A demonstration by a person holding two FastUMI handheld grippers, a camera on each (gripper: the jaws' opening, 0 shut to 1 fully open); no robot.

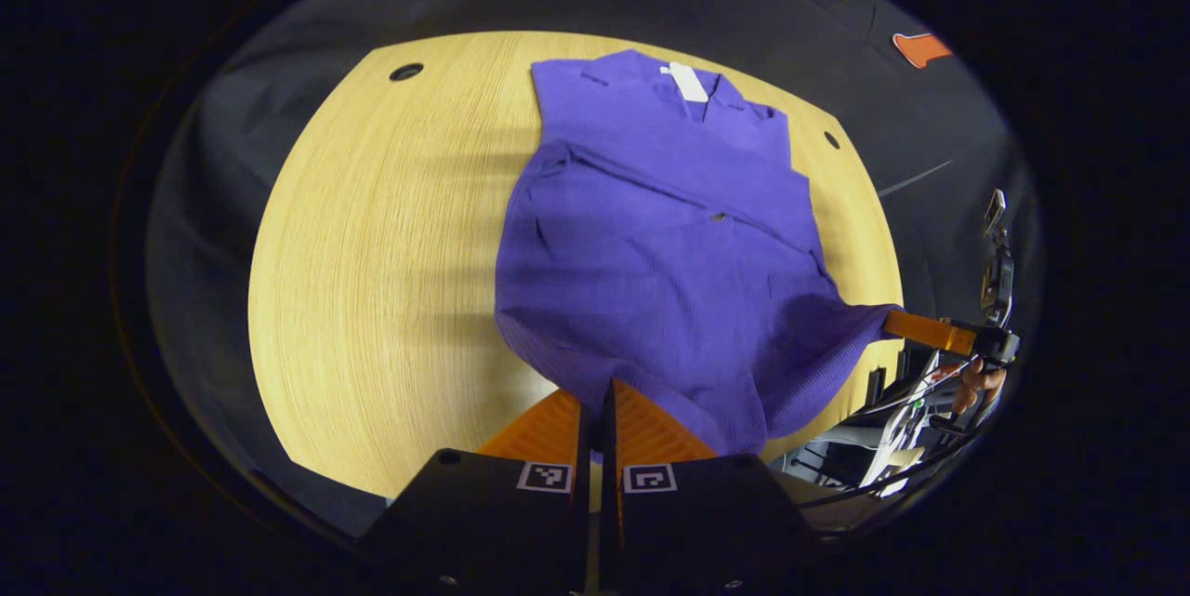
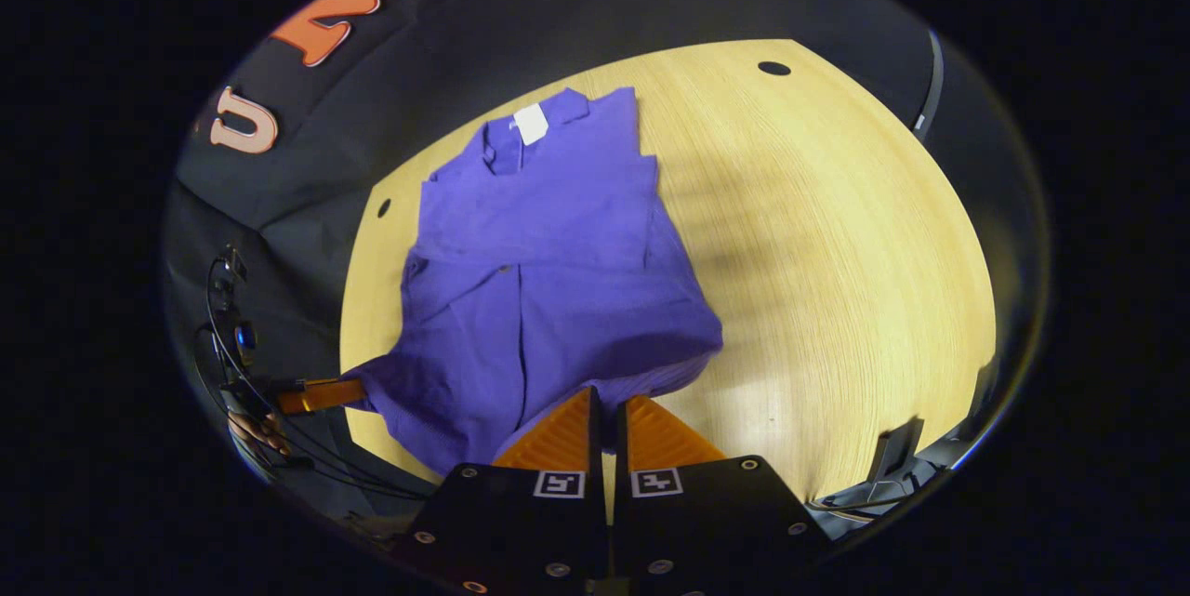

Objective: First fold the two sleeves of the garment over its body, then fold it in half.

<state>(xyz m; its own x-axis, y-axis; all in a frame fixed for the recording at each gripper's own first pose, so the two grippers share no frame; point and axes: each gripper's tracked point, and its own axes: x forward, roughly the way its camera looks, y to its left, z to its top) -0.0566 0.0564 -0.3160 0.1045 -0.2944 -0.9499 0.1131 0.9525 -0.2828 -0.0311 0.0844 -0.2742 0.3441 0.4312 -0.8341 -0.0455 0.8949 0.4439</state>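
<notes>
The purple garment (image 1: 651, 252) lies on the worktop (image 1: 372, 280), just ahead of both tools. The left tool (image 1: 595, 415) and the right tool (image 2: 606, 424) each pinch a hem corner — lift both evenly toward the collar, keeping the edge straight — no sagging.

Bare table (image 1: 372, 243) left of garment (image 1: 651, 243) in left gripper view: free passage. Bare wood right of garment in right gripper view likewise open. Cables (image 2: 279, 447) crowd near table edge.
</notes>
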